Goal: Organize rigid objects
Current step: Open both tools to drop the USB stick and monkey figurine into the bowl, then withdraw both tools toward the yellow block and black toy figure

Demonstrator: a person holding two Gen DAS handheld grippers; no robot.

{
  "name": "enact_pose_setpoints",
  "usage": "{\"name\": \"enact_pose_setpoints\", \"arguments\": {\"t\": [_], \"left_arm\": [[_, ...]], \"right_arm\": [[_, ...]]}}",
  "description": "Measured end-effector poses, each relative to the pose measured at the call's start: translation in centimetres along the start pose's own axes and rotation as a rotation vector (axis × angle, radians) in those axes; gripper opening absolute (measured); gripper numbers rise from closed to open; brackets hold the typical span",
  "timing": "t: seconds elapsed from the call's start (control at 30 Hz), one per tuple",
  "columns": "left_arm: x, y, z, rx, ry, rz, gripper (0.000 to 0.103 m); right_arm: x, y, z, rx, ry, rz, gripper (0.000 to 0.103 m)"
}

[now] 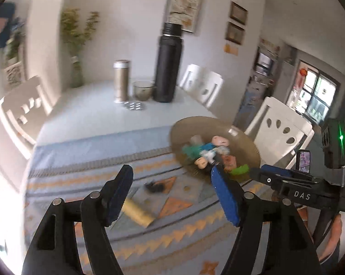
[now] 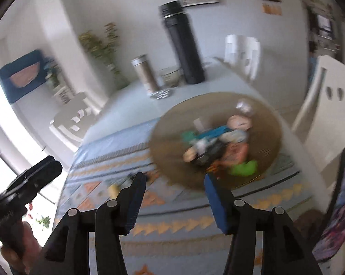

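A round tan woven tray [image 1: 186,126] [image 2: 172,119] sits on the patterned tablecloth and holds several small toys [image 1: 209,151] [image 2: 218,139]. A gold cylinder [image 1: 138,213] and a small dark object [image 1: 155,186] lie on the cloth in front of my left gripper [image 1: 170,183], which is open and empty above them. My right gripper [image 2: 174,188] is open and empty, just short of the tray's near rim. Both views are blurred.
A tall black flask [image 1: 169,66] [image 2: 183,43], a metal canister [image 1: 121,80] [image 2: 146,73], a glass bowl [image 1: 143,89] and a pill pack [image 1: 133,105] stand at the table's far end. White chairs [image 1: 277,128] [image 2: 328,114] surround the table.
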State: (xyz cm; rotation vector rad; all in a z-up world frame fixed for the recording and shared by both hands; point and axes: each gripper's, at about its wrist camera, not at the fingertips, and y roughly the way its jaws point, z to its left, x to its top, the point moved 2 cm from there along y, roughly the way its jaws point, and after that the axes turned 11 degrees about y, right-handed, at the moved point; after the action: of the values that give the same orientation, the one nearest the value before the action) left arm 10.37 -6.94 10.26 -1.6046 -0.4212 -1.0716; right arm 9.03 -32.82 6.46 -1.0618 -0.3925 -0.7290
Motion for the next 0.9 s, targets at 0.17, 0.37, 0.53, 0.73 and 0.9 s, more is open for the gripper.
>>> {"name": "enact_pose_setpoints", "arguments": {"t": [0.17, 0.37, 0.53, 0.73, 0.9], "left_arm": [[-6.0, -0.5, 2.5, 0.087, -0.047, 0.065, 0.073], [-12.7, 2.3, 3.5, 0.154, -0.099, 0.154, 0.073], [-14.4, 3.3, 3.1, 0.166, -0.102, 0.172, 0.073], [-14.5, 3.5, 2.2, 0.201, -0.054, 0.175, 0.073], [-14.6, 3.5, 2.0, 0.197, -0.043, 0.179, 0.073]], "right_arm": [[-5.4, 2.6, 2.3, 0.011, -0.092, 0.064, 0.052], [-9.6, 7.0, 1.5, 0.028, -0.123, 0.128, 0.052], [-10.2, 8.7, 0.7, -0.035, -0.146, 0.14, 0.052], [-10.6, 9.5, 0.8, -0.088, -0.188, 0.135, 0.052], [-10.5, 9.7, 0.6, -0.087, -0.179, 0.151, 0.052]]}}
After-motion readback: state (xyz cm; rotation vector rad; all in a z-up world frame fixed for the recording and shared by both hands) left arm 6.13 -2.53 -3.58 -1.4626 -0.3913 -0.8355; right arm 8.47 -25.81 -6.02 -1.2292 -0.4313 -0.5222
